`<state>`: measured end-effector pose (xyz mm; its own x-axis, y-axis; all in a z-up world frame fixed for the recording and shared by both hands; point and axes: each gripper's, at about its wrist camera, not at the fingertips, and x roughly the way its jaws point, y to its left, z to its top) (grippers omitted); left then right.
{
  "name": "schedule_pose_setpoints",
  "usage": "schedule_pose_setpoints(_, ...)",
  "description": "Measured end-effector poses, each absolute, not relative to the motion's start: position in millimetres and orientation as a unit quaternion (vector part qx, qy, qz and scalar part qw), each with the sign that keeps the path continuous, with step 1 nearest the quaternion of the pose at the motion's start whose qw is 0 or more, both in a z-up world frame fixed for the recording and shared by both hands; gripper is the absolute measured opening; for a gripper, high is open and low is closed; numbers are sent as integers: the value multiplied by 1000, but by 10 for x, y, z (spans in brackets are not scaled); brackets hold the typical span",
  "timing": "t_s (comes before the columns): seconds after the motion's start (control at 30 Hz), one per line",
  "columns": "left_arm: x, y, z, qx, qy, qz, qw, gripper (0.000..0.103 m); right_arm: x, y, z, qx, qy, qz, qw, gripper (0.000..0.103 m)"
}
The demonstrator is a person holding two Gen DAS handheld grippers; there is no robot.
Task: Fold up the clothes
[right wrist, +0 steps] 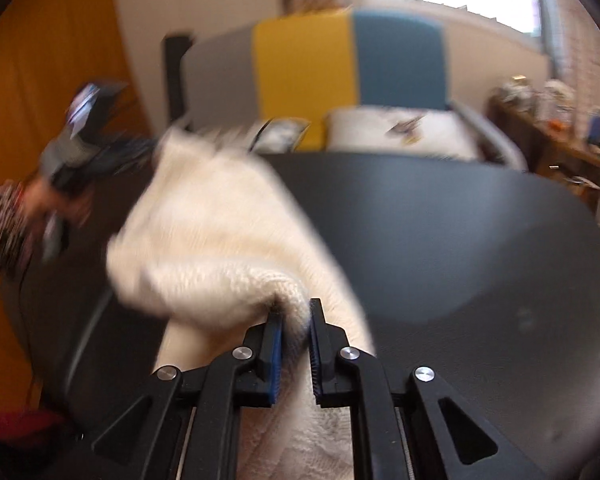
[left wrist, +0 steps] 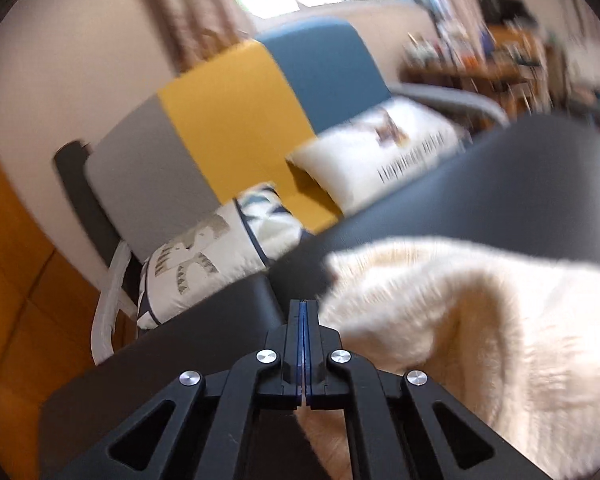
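Left gripper [left wrist: 304, 308] seen pressed fully together, cream fabric glimpsed beneath it, hold uncertain, cream knitted garment [right wrist: 220, 232] stretched diagonally between both tongs above the dark table [right wrist: 460, 240], right gripper [right wrist: 296, 312] clamped on a bunched fold

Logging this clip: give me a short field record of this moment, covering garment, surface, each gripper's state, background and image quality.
garment: cream knitted sweater, bunched and partly lifted off the surface
surface: dark table
left gripper: fingers pressed together; a sliver of cream fabric shows between them low down, grip uncertain
right gripper: shut on a fold of the sweater
background: sofa with grey, yellow and blue back panels, two printed cushions
person: patterned sleeve at the left edge of the right wrist view
image quality: motion blur in both views
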<state>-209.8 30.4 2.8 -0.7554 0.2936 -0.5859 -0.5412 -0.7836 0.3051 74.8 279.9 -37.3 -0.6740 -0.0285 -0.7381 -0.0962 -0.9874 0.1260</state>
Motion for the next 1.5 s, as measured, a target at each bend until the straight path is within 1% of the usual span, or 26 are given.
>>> schedule_pose_setpoints(0.1,-1940,166,203,-233,218,920,226,0,739,3029,-270,-383,87,919,46,10)
schedule_pose_setpoints(0.2,-1836,160,169,-240,227,912,244,2,730,3258,-167,-362,97,924,73,10)
schedule_pose_setpoints(0.23,-1820,178,133,-246,232,907,249,5,727,3335,-132,-355,100,926,83,10)
schedule_pose_setpoints(0.3,-1828,250,13,-264,248,897,255,33,721,3488,-64,-340,106,929,101,10)
schedule_pose_setpoints(0.33,-1832,286,-46,-273,256,891,258,62,718,3533,-48,-336,109,929,105,10)
schedule_pose_setpoints(0.37,-1826,323,-91,-273,264,887,261,72,714,3539,-55,-336,112,929,104,10)
schedule_pose_setpoints(0.43,-1797,404,-133,-254,284,885,268,72,706,3551,-69,-336,118,929,101,10)
schedule_pose_setpoints(0.53,-1762,536,-122,-219,319,879,279,77,646,3552,-163,-336,128,928,96,10)
schedule_pose_setpoints(0.63,-1752,567,-106,-214,356,860,297,77,620,3598,-204,-338,148,925,91,10)
schedule_pose_setpoints(0.77,-1675,394,36,-222,349,847,334,77,548,3616,-255,-339,162,923,87,10)
schedule_pose_setpoints(0.9,-1434,541,9,-184,409,818,361,78,466,3624,-306,-340,175,920,83,10)
schedule_pose_setpoints(1.03,-1503,861,-232,-180,463,792,355,78,384,3632,-358,-341,187,918,80,10)
schedule_pose_setpoints(1.1,-1528,972,-336,-184,477,782,358,62,346,3632,-378,-340,192,917,77,10)
schedule_pose_setpoints(1.13,-1541,1023,-379,-188,482,779,354,36,338,3633,-378,-339,194,918,75,10)
schedule_pose_setpoints(1.17,-1555,1058,-402,-196,481,778,353,14,326,3643,-381,-337,198,917,74,10)
schedule_pose_setpoints(1.2,-1559,1070,-393,-204,473,780,357,8,299,3649,-389,-334,204,917,75,10)
schedule_pose_setpoints(1.3,-1508,987,-187,-194,427,809,354,7,345,3703,-307,-310,220,922,79,9)
schedule_pose_setpoints(1.4,-1459,774,233,-177,346,857,337,7,423,3744,-107,-272,224,932,81,6)
schedule_pose_setpoints(1.5,-1315,517,683,-147,281,896,312,7,530,3745,192,-224,216,947,78,4)
